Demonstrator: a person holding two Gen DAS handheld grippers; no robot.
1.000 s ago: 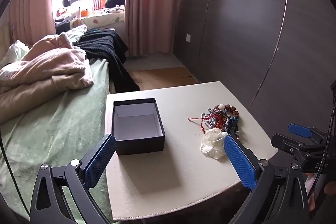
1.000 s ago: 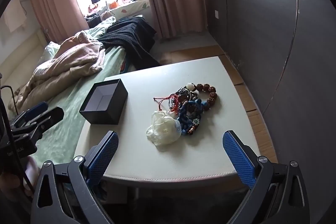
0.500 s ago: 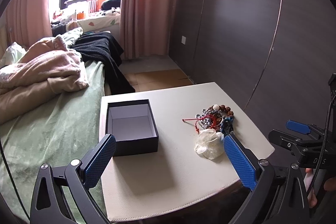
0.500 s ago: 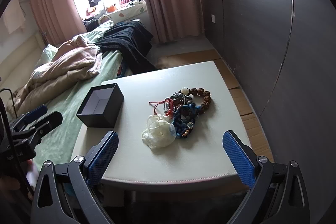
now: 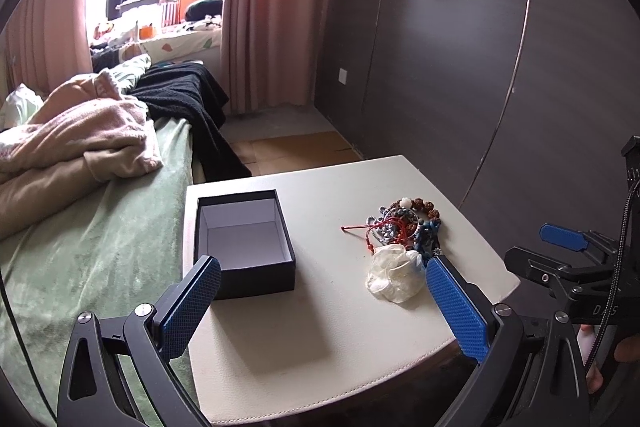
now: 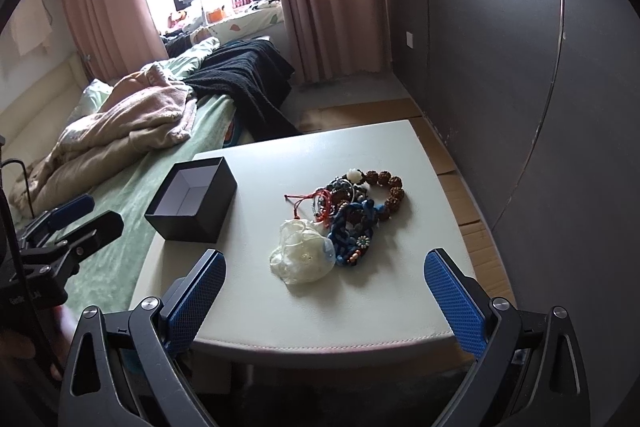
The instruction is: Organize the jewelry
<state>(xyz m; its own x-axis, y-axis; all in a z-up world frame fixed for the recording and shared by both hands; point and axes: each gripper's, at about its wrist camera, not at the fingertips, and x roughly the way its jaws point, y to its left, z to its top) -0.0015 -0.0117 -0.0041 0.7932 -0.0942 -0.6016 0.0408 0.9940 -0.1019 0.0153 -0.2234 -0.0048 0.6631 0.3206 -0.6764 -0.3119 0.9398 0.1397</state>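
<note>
pale surface (image 5: pixel 320 327) beside a bed, left wrist view: left gripper (image 5: pixel 320 291) jaws wide apart, empty, above the open black box (image 5: pixel 244 241). right wrist view: right gripper (image 6: pixel 324 285) likewise wide, empty; tangled jewelry pile (image 6: pixel 352 211) beside a white pouch (image 6: pixel 302 257) looks light, limp, snag-prone; pinch one bead strand.

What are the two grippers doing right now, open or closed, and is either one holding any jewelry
Left gripper: open, holding nothing.
Right gripper: open, holding nothing; the jewelry pile lies untouched on the table.
</note>
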